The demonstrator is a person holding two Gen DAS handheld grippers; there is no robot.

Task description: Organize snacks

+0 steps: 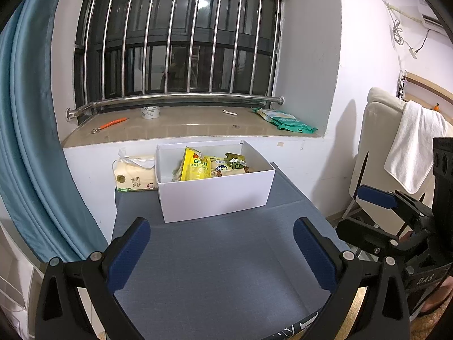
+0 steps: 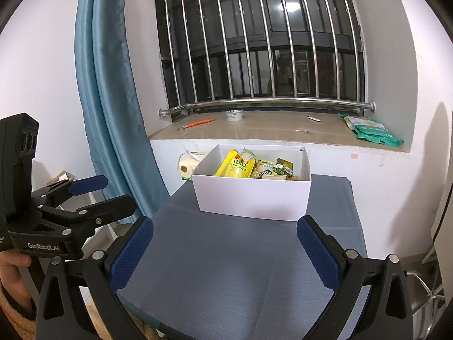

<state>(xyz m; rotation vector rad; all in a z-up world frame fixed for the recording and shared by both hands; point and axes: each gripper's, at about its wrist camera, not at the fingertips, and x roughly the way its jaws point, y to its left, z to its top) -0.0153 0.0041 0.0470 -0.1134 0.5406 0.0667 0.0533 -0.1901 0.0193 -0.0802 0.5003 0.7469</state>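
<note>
Both pairs of blue-padded fingers stand spread wide with nothing between them. On the left gripper [image 1: 220, 250] only bare grey cloth shows in the gap; the same holds for the right gripper [image 2: 225, 252], seen from its own camera. Each tool also appears at the edge of the other's view, held up beside the table and clear of it, with part of a hand [image 2: 12, 272] visible on the left one's handle.

Under and ahead of the fingers lies the table [image 1: 226, 269], covered in grey fabric and bare of loose packets. Farther on, near the table's far edge, sits the white box [image 1: 215, 195], open at the top. The snacks are inside it: a tall yellow packet [image 1: 195, 167] leans at the left, and smaller green, white and brown wrapped pieces [image 1: 235, 163] are heaped to its right. Just beside the box, on its left, is a pack of tissues [image 1: 136, 177]. Behind, the windowsill [image 1: 184, 127] carries a roll of tape, an orange tool and a green pouch [image 1: 286, 120].

My reading is that either the gathering is done or the sorting has not yet begun; the pictures do not settle which. If more is wanted, the next move calls for reaching forward over the near wall of the box and coming down from above, since the packets lie loosely piled and overlapping.
</note>
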